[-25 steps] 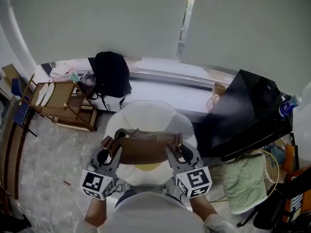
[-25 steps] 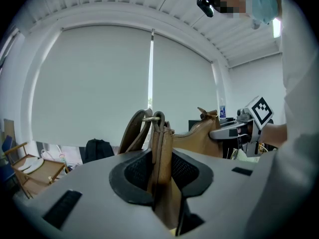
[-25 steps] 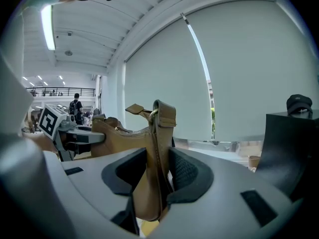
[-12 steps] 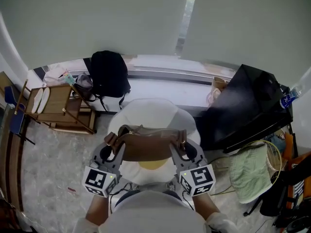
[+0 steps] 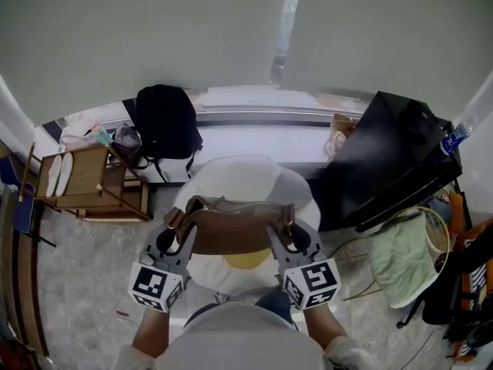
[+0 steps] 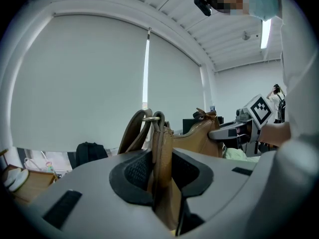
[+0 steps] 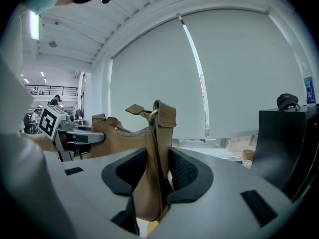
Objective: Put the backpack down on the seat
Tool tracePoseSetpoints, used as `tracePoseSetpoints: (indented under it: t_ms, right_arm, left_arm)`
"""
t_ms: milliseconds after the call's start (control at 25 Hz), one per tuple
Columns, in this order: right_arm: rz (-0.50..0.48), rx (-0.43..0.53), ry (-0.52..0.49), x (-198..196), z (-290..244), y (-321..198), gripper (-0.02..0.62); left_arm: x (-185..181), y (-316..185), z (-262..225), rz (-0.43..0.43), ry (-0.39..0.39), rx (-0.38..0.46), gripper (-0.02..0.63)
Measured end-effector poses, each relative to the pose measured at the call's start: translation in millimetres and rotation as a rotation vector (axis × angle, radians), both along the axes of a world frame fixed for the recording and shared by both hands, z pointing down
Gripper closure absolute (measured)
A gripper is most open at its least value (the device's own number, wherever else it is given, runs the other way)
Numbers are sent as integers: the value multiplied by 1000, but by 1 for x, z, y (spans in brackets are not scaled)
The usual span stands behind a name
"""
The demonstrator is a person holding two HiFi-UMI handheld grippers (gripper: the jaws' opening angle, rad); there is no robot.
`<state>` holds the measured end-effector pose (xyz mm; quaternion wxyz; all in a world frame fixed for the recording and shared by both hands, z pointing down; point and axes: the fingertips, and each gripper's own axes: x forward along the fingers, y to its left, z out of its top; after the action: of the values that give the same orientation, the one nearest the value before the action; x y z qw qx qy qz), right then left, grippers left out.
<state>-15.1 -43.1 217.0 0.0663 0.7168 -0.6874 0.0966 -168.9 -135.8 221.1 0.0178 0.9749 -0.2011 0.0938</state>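
The brown bag (image 5: 231, 228) hangs stretched between the two hand-held grippers, one end in each. The left hand-held gripper (image 5: 177, 231) is clamped on the bag's left end, its pads pressing the leather just below the strap ring. The right hand-held gripper (image 5: 282, 233) is clamped the same way on the right end. Both point almost level, away from the person.

Directly under the bag and the jaws is the round white seat (image 5: 239, 177) with a yellow middle (image 5: 245, 259); whether the bag touches it cannot be told.

Beyond the grippers runs a window sill (image 5: 254, 141), and on it, ahead and left of the left one, stands a black backpack (image 5: 165, 122). Further to that gripper's left is a wooden rack (image 5: 85, 168). Right of the right gripper is a tilted black box (image 5: 393, 164), with a green cloth (image 5: 400, 259) nearer the person.
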Motion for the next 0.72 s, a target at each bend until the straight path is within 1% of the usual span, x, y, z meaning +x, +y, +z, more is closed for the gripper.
tracePoseSetpoints:
  t_ms: [120,280,480,720]
  right_arm:
    - [-24,1,7,10,-1,-4,436]
    - [-82,2,17,22,-5,-9,436]
    - [-140,1,27,45,-8,-13,436]
    - [-165,3,31,64,-7,-17,436]
  left_arm:
    - [7,1,0,-27,6,-4,499]
    - [16,2,-3,-84,20,-6,499]
    - [35,6,-4,-141,37,-8,499]
    - [52,8,-2,-169,38,-8,499]
